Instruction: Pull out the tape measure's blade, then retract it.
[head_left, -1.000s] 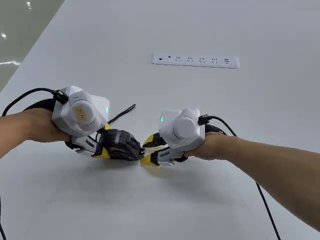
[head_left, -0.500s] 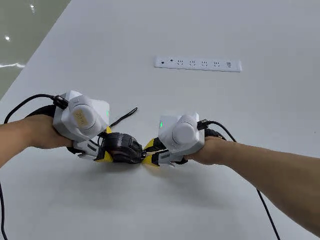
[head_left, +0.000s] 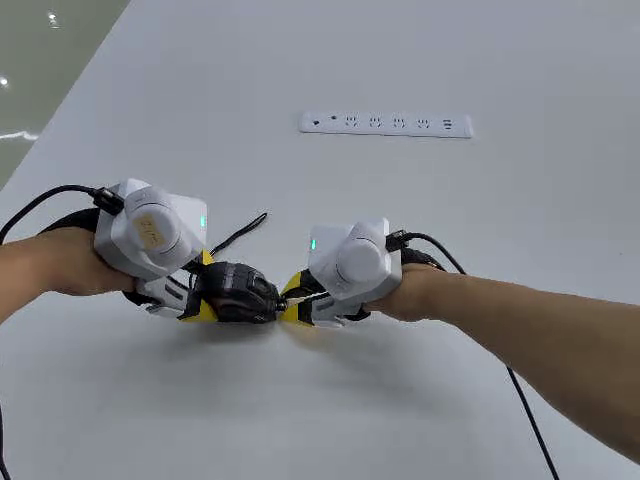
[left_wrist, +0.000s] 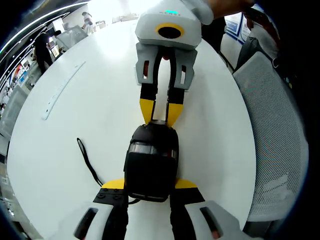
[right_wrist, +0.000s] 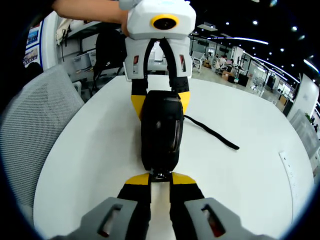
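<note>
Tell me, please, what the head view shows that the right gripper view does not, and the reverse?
The head view adds the person's right forearm and the pale floor beyond the table's far left edge. The right gripper view adds a grey mesh chair, a lit hall behind, and a close look at the right tool, its jaws flanking the tape measure's end tab. Both share the left tool clamped on the tape measure, the black strap and the white table.

The white surface (head_left: 450, 60) carries a white power strip (head_left: 385, 123) toward its far side, and nearer, the black strap (head_left: 240, 232) of a tape measure (head_left: 240, 292) lies flat.
</note>
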